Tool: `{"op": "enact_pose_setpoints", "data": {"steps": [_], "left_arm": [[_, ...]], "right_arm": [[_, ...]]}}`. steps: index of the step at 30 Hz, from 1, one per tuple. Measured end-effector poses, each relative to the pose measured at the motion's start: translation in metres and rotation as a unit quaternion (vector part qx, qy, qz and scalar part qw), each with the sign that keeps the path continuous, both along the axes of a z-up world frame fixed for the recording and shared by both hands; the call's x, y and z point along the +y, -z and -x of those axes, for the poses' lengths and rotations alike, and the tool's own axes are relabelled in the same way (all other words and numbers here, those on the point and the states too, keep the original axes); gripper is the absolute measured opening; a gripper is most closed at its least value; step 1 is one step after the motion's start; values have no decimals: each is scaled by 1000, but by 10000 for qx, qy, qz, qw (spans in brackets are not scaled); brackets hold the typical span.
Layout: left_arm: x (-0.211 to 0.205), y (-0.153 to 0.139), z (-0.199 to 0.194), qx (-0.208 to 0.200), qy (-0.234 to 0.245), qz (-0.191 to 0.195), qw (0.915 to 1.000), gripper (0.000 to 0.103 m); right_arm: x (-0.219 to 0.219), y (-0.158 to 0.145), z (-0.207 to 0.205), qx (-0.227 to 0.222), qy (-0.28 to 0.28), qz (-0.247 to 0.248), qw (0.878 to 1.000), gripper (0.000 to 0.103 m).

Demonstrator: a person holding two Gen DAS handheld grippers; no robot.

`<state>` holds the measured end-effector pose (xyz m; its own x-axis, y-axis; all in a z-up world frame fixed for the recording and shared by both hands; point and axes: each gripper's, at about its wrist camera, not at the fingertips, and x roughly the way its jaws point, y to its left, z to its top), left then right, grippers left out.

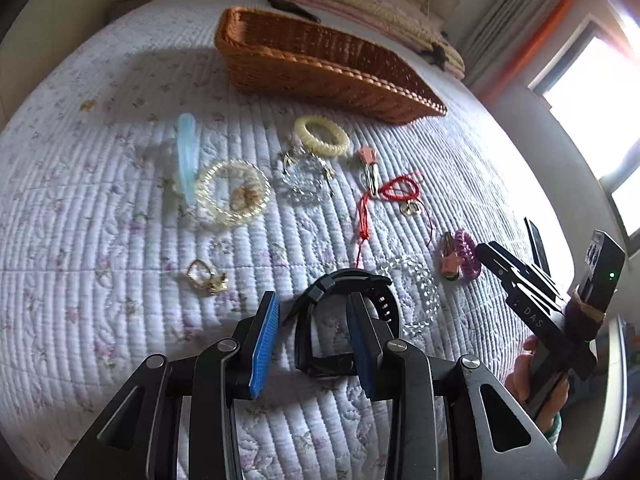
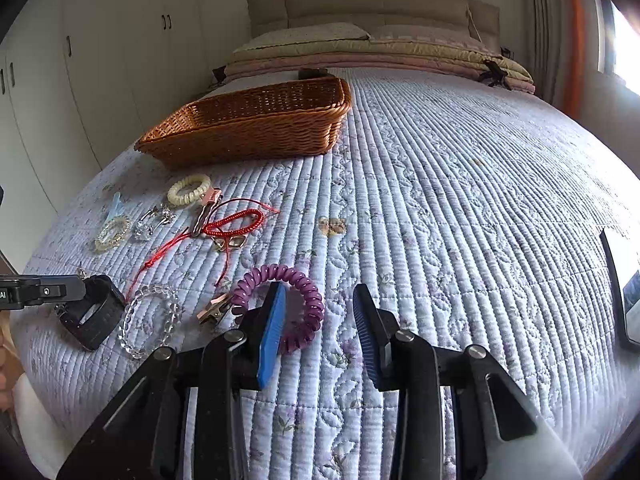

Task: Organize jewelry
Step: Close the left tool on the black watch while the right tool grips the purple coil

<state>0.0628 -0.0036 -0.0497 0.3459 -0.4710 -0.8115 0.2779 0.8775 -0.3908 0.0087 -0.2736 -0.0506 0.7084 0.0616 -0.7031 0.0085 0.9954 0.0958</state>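
Observation:
Jewelry lies scattered on a quilted bed in front of an empty wicker basket [image 1: 320, 64] [image 2: 256, 120]. My left gripper [image 1: 314, 308] is open, its blue fingers straddling a black watch [image 1: 344, 320] [image 2: 94, 312] that lies on the quilt. My right gripper [image 2: 320, 300] is open just above the quilt, its left finger over a purple coil hair tie [image 2: 296, 300] [image 1: 466, 254]. Nearby lie a clear bead bracelet [image 1: 416, 292] [image 2: 150, 320], a red cord bracelet [image 1: 396, 192] [image 2: 236, 220], a cream coil tie [image 1: 322, 136] [image 2: 188, 190] and a pink clip [image 2: 214, 306].
More pieces lie to the left: a pale yellow bead bracelet [image 1: 232, 192], a light blue clip [image 1: 187, 152], a crystal piece [image 1: 304, 176] and a gold earring [image 1: 206, 276]. A tablet [image 2: 620, 284] lies at the bed's right edge. Pillows and folded quilts sit behind the basket.

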Motion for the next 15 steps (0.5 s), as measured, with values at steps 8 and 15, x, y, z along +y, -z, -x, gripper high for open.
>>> {"op": "enact_pose_setpoints", "data": {"steps": [8, 15], "left_arm": [[-5, 8, -8, 146, 16, -88, 9999, 28], [-19, 5, 2, -129, 159, -638, 9977, 26]], "right_arm": [[7, 10, -13, 244, -57, 97, 9996, 32], [16, 12, -20, 237, -99, 314, 9992, 16]]}}
